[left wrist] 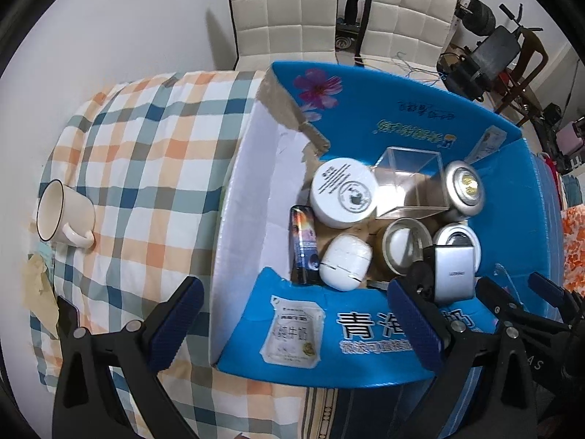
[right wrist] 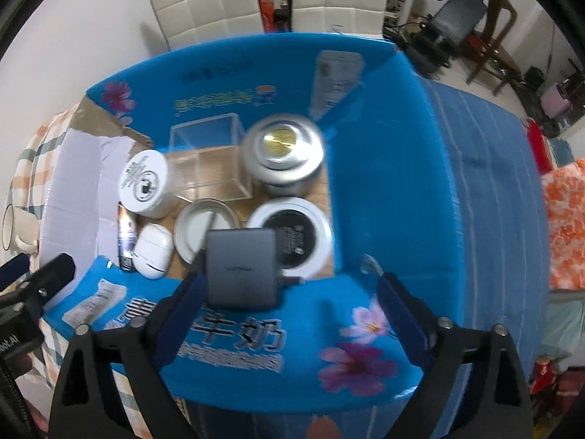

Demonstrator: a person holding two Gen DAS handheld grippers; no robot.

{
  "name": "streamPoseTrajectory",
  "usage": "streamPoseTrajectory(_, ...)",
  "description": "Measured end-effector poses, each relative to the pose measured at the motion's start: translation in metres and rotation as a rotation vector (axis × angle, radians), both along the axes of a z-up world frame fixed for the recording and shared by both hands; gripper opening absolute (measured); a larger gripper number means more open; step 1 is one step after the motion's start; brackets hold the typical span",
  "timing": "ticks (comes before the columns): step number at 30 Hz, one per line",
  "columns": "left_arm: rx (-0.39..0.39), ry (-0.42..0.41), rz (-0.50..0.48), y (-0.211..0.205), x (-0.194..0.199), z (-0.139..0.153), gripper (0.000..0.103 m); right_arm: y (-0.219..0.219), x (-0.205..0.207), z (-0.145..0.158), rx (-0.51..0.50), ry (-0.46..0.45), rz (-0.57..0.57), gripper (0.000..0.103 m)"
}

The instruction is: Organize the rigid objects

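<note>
An open blue cardboard box (left wrist: 365, 344) (right wrist: 384, 190) holds several rigid items: a white jar (left wrist: 344, 192) (right wrist: 146, 183), a clear acrylic cube (left wrist: 413, 186) (right wrist: 210, 162), a silver tin (left wrist: 464, 188) (right wrist: 283, 153), a white case (left wrist: 345, 261) (right wrist: 153, 245) and a round lid (left wrist: 402, 247) (right wrist: 206, 228). A grey charger (left wrist: 453, 274) (right wrist: 241, 269) sits at the box's near edge, between the fingers of my right gripper (right wrist: 289, 314), whose jaws stand wide apart without touching it. My left gripper (left wrist: 296, 325) is open and empty over the box's near-left flap.
A white mug (left wrist: 62, 216) lies on its side on the plaid cloth (left wrist: 146, 153) at the left, also at the left edge in the right wrist view (right wrist: 16, 228). Two white chairs (left wrist: 285, 11) stand behind the table. Exercise gear (left wrist: 493, 51) stands at the back right.
</note>
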State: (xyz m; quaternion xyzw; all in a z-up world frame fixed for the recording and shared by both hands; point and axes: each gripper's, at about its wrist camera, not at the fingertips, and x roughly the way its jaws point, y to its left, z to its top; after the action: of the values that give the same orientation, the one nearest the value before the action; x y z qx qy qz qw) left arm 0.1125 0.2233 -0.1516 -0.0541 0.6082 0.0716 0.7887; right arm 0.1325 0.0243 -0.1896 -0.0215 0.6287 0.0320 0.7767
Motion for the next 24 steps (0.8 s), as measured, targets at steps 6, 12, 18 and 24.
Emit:
streamPoseTrajectory(6,0.005,-0.036,-0.030,-0.018,-0.006,0.027,0.103,-0.014,-0.010,0.034,-0.004,-0.039,-0.002,0.099)
streamPoseTrajectory(12,0.009,-0.096,-0.049,-0.034,-0.024,0.078,0.103,-0.025,-0.031,0.087,0.027,-0.081,0.002,0.100)
streamPoseTrajectory(18,0.011,-0.198,-0.045,-0.041,-0.051,0.145,0.103,-0.036,-0.067,0.166,0.087,-0.177,-0.002,0.100)
streamPoseTrajectory(24,0.040,-0.315,-0.036,-0.044,-0.079,0.200,0.103,-0.039,-0.106,0.233,0.065,-0.305,0.022,0.103)
